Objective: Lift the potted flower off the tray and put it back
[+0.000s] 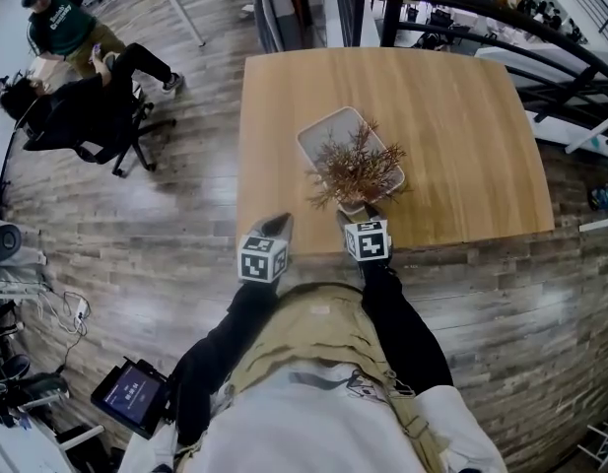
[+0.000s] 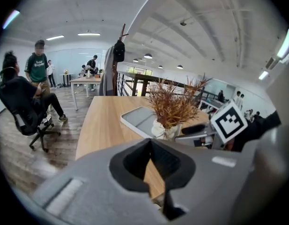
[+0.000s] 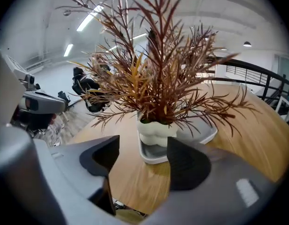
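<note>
Lift not started: potted flower (image 1: 355, 170) sits on the tray (image 1: 318, 136), on the table (image 1: 461, 116). Right gripper (image 3: 142, 158) jaws spread, pot just ahead, ungripped. Left gripper (image 2: 151, 149) pinched closed, empty.

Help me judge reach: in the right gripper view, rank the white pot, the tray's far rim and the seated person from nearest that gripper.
1. White pot, straight ahead.
2. Tray's far rim, behind it, rightward.
3. Seated person, far left background.
</note>
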